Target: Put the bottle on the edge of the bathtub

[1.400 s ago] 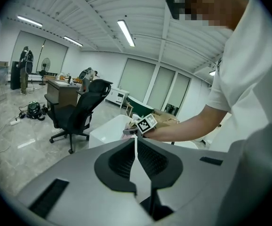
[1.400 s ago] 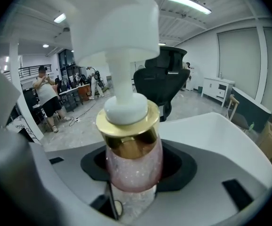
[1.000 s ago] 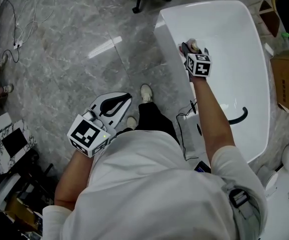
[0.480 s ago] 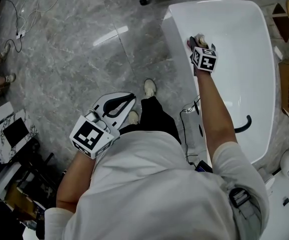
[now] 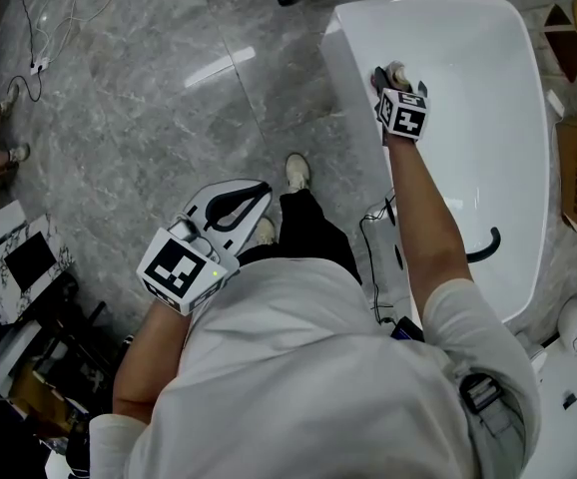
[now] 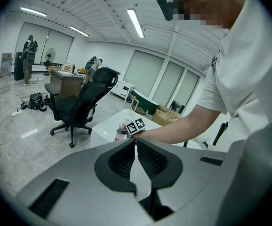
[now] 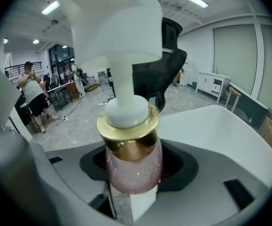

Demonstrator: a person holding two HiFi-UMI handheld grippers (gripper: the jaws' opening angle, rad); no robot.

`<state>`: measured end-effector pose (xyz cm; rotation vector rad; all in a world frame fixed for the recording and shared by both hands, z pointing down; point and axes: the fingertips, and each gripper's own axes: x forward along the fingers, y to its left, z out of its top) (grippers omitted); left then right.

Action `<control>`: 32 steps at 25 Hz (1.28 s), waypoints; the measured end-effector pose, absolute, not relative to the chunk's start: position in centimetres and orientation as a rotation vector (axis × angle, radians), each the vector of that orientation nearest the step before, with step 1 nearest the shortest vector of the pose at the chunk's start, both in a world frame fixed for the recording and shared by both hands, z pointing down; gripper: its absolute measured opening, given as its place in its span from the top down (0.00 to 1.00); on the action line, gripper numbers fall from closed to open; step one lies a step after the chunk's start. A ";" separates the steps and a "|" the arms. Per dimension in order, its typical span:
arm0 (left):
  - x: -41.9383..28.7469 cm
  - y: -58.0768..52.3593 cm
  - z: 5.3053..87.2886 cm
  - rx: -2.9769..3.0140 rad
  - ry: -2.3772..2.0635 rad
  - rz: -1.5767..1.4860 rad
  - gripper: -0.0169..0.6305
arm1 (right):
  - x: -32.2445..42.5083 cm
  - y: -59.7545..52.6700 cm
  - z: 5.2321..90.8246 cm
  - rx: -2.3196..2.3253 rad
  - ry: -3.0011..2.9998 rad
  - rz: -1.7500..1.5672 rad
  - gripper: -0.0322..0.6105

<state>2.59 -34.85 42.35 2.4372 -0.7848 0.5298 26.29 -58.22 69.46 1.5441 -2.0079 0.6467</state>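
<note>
1. Right tongs (image 7: 137, 173): the jaws stand on either side of the bottle (image 7: 129, 126), pads against its pink body, and they are just beginning to open. The bottle is upright, gold collar and white pump head on top.
2. Location of the bottle: at the bathtub (image 5: 478, 128), on the long rim (image 5: 353, 78) that runs nearest the person's feet, toward the tub's far end.
3. Directly under the bottle's base, the right gripper view shows a white strip of rim and, beside it, grey floor (image 5: 169, 118). I cannot tell whether the base is already resting on the rim.
4. Left tongs (image 6: 135, 142): tips together, nothing between them. They are held over the floor, well apart from the bathtub, and take no part in this step.
5. Step in hand, as I judge it: setting down and releasing.
6. To do it well:
   - Confirm the full base sits flat on the rim before the pads let go. The rim looks narrow and rounded, so centre the base across it.
   - Open slowly and evenly so that neither pad drags the body sideways.
   - Draw straight back along the jaws, staying level, to stay clear of the overhanging pump head.
7. Risk: the bottle looks top-heavy and could tip to the floor or into the bathtub.
</note>
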 end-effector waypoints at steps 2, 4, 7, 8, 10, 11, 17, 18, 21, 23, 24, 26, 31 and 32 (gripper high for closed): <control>2.6 -34.7 42.3 2.438 -0.784 0.525 0.93 | 26.2 -58.3 69.4 1.539 -2.013 0.651 0.53; 2.7 -34.4 42.3 2.437 -0.783 0.519 0.93 | 26.3 -58.2 69.5 1.524 -2.012 0.657 0.52; 2.8 -34.2 42.1 2.437 -0.784 0.513 0.93 | 26.4 -57.9 69.7 1.515 -2.001 0.676 0.48; 2.8 -34.1 42.1 2.439 -0.782 0.511 0.93 | 26.5 -57.8 69.6 1.518 -1.997 0.680 0.46; 2.8 -33.9 42.0 2.443 -0.781 0.507 0.93 | 26.8 -57.6 69.4 1.524 -1.994 0.680 0.46; 2.7 -33.8 42.0 2.446 -0.781 0.505 0.93 | 26.8 -57.5 69.3 1.524 -1.993 0.678 0.45; 2.4 -32.3 41.6 2.476 -0.762 0.484 0.93 | 27.2 -55.6 68.5 1.545 -1.969 0.673 0.43; 2.3 -32.1 41.5 2.483 -0.757 0.480 0.93 | 27.2 -55.2 68.4 1.547 -1.963 0.669 0.43; 1.9 -31.3 41.2 2.503 -0.747 0.469 0.93 | 27.1 -53.8 67.9 1.550 -1.950 0.660 0.42; 1.6 -30.6 40.8 2.516 -0.739 0.456 0.93 | 27.2 -52.6 67.4 1.558 -1.942 0.658 0.42; 1.5 -30.2 40.7 2.523 -0.734 0.450 0.93 | 27.2 -51.9 67.1 1.560 -1.938 0.656 0.43; 1.1 -29.5 40.4 2.536 -0.727 0.443 0.93 | 27.1 -50.6 66.6 1.562 -1.930 0.655 0.43; 0.1 -27.9 39.7 2.563 -0.710 0.412 0.93 | 26.3 -47.2 65.4 1.558 -1.921 0.654 0.46; -0.1 -27.5 39.6 2.568 -0.706 0.409 0.93 | 26.1 -46.4 65.1 1.556 -1.923 0.653 0.46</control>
